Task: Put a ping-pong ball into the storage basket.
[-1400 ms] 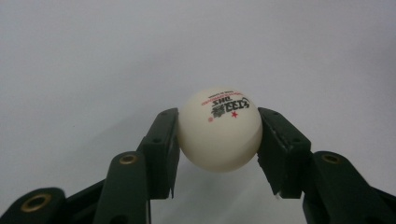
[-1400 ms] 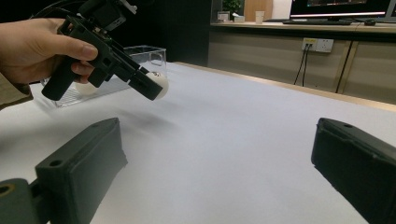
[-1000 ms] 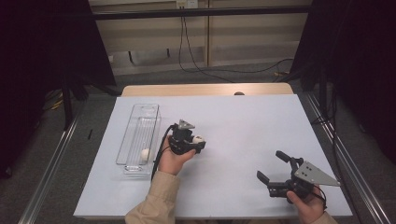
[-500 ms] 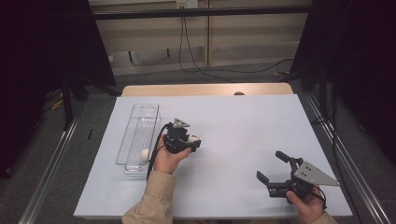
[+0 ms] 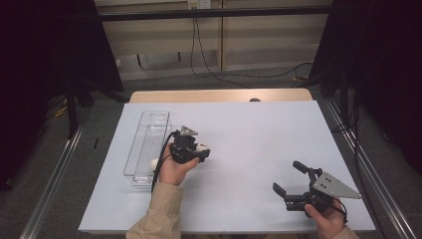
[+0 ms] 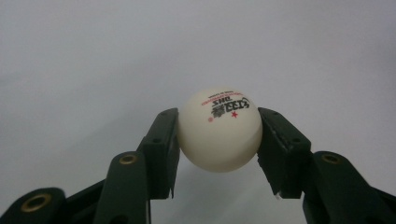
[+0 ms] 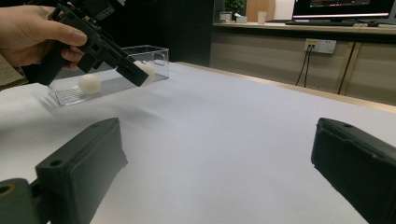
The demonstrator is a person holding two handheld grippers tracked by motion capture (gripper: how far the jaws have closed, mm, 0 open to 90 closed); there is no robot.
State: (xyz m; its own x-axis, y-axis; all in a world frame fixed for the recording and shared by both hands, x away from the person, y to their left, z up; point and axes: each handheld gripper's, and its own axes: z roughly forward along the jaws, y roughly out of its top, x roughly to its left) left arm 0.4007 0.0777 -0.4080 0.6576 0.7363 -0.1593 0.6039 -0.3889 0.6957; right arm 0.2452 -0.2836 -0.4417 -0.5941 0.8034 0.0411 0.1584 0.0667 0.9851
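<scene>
A white table-tennis ball (image 6: pixel 219 129) with a red star and black print is clamped between the jaws of my left gripper (image 6: pixel 218 135). In the high view that left gripper (image 5: pixel 200 152) hovers just right of a clear, long plastic tray (image 5: pixel 148 133), with the ball (image 5: pixel 203 148) at its tip. A second white ball (image 5: pixel 154 163) lies in the near end of the tray. My right gripper (image 5: pixel 287 177) stands open at the front right of the table, with nothing between its jaws. The right gripper view shows the held ball (image 7: pixel 147 70), the tray (image 7: pixel 154 52) and the ball inside it (image 7: pixel 89 84).
A white sheet (image 5: pixel 259 134) covers the table. A wooden strip (image 5: pixel 219 95) runs along its far edge. Metal rails (image 5: pixel 54 179) flank both sides. Cables (image 5: pixel 209 64) hang over the floor behind the table.
My left gripper has shifted a little to the left, toward the tray, with the ball held in it. The right gripper has stayed still and open.
</scene>
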